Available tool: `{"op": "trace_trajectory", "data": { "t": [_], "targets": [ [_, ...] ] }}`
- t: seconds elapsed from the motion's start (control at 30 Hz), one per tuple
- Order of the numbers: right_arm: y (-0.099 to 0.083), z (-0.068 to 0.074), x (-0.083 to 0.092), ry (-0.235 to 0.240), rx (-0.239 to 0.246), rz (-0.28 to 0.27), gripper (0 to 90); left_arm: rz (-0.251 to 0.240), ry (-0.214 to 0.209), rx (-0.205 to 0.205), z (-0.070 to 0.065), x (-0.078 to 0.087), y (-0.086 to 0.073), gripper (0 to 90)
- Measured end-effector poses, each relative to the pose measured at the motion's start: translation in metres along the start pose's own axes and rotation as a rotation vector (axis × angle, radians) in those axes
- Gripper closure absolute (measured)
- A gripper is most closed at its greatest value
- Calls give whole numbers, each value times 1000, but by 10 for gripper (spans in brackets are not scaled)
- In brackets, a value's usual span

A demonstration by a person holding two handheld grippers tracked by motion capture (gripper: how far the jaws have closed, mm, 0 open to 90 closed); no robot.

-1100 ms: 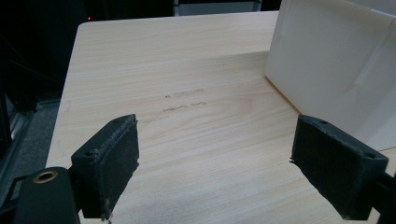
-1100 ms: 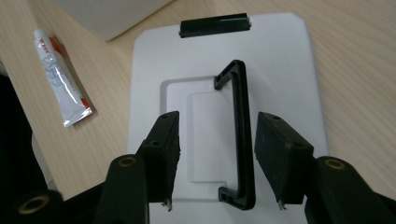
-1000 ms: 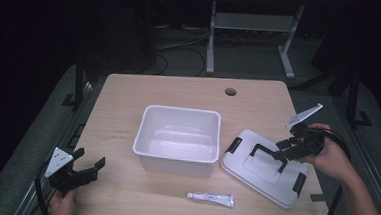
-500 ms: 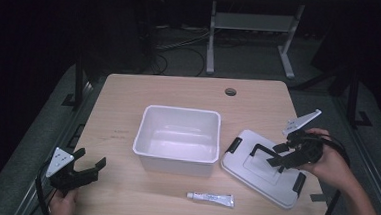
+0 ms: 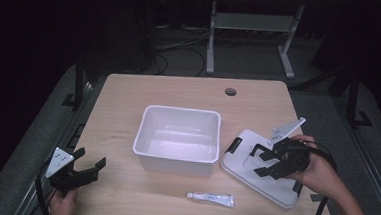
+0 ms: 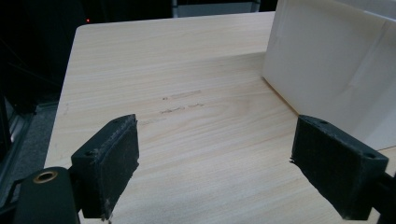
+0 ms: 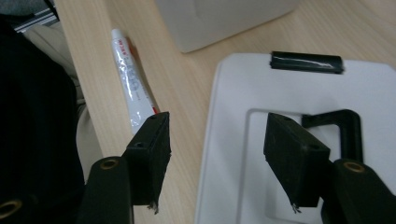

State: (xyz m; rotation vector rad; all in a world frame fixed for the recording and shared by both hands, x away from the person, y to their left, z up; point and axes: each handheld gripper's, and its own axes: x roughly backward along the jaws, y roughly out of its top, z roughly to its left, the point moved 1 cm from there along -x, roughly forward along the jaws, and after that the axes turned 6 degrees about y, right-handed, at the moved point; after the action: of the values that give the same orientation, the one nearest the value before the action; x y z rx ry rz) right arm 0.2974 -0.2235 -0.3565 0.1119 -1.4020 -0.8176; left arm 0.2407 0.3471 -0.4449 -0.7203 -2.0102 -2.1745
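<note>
A white bin stands empty at mid-table. To its right lies a white lid with a black handle and a black clip. My right gripper hovers over the lid, pointing left toward the bin. Its jaws are open and have just been opening, with nothing between them. In the right gripper view, the right gripper looks down on the lid and a white tube. My left gripper rests open at the near left corner, with bare wood between the jaws of the left gripper.
The tube lies near the front edge, below the bin. The table has a cable hole at the back. The bin's wall stands right of my left gripper. Beyond the table are a dark floor, cables and a stand.
My right gripper has drawn toward the near edge over the lid, and its jaws have spread wider. The left gripper has stayed in place.
</note>
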Motion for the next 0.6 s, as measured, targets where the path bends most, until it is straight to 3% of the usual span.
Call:
{"op": "trace_trajectory", "data": {
  "t": [0.6],
  "targets": [
    [15,39,-57,108,115,43,396,-1,3,-1,1,1,0,141]
  ]
}}
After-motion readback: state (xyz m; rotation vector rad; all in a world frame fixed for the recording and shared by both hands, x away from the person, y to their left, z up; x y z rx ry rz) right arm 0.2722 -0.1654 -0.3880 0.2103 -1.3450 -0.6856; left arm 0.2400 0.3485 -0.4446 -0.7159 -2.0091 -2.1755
